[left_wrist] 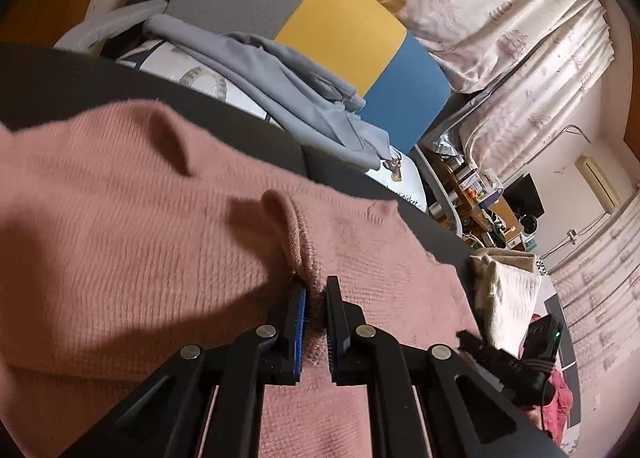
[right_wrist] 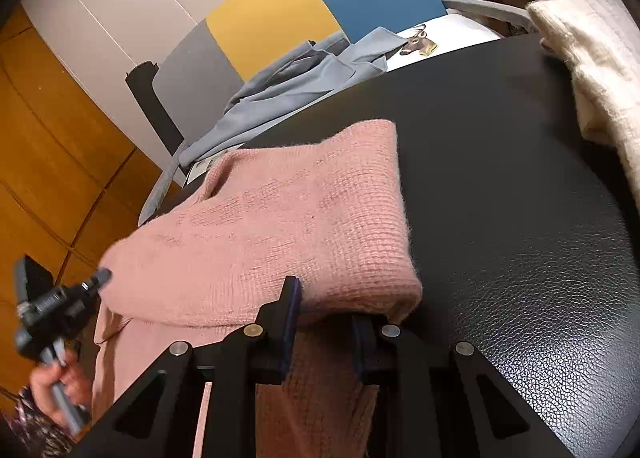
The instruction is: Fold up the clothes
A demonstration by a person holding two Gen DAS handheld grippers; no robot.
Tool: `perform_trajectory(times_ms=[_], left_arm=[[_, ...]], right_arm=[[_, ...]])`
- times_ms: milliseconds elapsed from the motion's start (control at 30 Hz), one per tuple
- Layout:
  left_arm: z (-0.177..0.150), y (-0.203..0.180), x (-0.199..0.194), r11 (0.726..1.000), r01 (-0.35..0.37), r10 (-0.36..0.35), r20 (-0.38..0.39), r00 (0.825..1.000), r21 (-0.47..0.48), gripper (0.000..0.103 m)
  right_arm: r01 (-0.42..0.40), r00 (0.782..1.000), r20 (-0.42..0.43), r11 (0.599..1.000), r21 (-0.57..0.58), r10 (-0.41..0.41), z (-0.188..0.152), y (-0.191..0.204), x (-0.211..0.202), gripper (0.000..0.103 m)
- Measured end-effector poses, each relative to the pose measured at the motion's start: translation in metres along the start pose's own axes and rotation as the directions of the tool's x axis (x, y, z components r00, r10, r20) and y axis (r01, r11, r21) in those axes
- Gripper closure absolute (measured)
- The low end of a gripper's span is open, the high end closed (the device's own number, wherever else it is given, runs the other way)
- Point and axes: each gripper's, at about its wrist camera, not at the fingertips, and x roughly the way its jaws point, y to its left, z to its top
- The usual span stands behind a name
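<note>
A pink knit sweater [left_wrist: 132, 197] lies on the black table [right_wrist: 500, 177], partly folded over itself. My left gripper [left_wrist: 316, 292] is shut on a raised ridge of the knit, pinched between its two fingers. My right gripper [right_wrist: 325, 304] holds the sweater [right_wrist: 288, 225] at its folded near edge. The thick fold sits between the fingers, drapes over them and hides the right fingertip. A hand [right_wrist: 52, 382] at the lower left of the right wrist view holds the left gripper's handle.
A cream knit garment [right_wrist: 592, 57] lies at the table's far right corner. Behind the table stands a grey, yellow and blue chair [right_wrist: 280, 13] with a grey-blue garment [right_wrist: 296, 85] draped on its seat. Curtains [left_wrist: 520, 17] hang beyond.
</note>
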Motion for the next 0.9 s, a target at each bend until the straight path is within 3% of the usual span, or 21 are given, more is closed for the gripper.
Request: perform_trajectory(times_ms=[133,200,233,267,333,433,467,567,633,733,833,900], left_arm=[[0.000,0.000,-0.013,0.999,0.038,-0.038,0.060,0.997,0.004,0.096],[0.003,-0.001,-0.025,0.998,0.058,-0.060,0.120,0.991,0.021,0.096],[0.004,0.000,-0.029,0.998,0.065,-0.068,0.138,0.988,0.021,0.096],[0.004,0.002,-0.029,0.997,0.073,-0.074,0.131,0.989,0.013,0.097],[0.004,0.004,-0.030,0.997,0.083,-0.082,0.121,0.989,0.004,0.097],[0.003,0.005,-0.034,0.994,0.107,-0.106,0.120,0.987,-0.003,0.097],[0.005,0.004,-0.037,0.995,0.103,-0.103,0.125,0.987,0.004,0.097],[0.009,0.000,-0.049,0.997,0.043,-0.052,0.163,0.985,0.061,0.097],[0.009,0.005,-0.042,0.994,-0.070,0.058,0.132,0.990,0.086,0.096],[0.001,0.027,-0.013,0.988,-0.151,0.151,0.008,0.988,0.043,0.095],[-0.009,0.045,-0.009,0.995,-0.096,0.097,0.032,0.995,-0.036,0.088],[-0.016,0.062,-0.013,0.988,-0.004,0.013,0.059,0.998,-0.153,0.086]], right_arm=[[-0.026,1.000,0.012,1.000,-0.010,0.026,0.004,0.007,-0.006,0.077],[-0.041,0.999,0.023,0.999,-0.016,0.041,0.006,0.011,-0.010,0.073],[-0.048,0.998,0.029,0.999,-0.020,0.048,0.006,0.013,-0.013,0.066],[-0.055,0.998,0.035,0.998,-0.023,0.056,0.007,0.015,-0.015,0.058],[-0.068,0.997,0.046,0.997,-0.030,0.069,0.009,0.019,-0.019,0.053],[-0.018,0.999,-0.033,1.000,-0.017,0.018,0.001,0.013,0.002,0.053],[-0.030,0.999,-0.023,1.000,0.003,0.030,-0.001,0.010,0.001,0.053],[-0.047,0.999,-0.012,0.998,0.037,0.048,0.000,0.004,-0.001,0.053],[-0.044,0.999,-0.013,0.999,0.030,0.044,0.002,0.004,-0.001,0.052],[-0.025,1.000,-0.014,1.000,-0.001,0.025,-0.001,0.007,0.003,0.052],[0.005,1.000,-0.013,0.998,-0.060,-0.006,-0.003,0.015,0.002,0.051],[0.019,0.999,-0.026,0.996,-0.085,-0.021,-0.003,0.020,-0.004,0.050]])
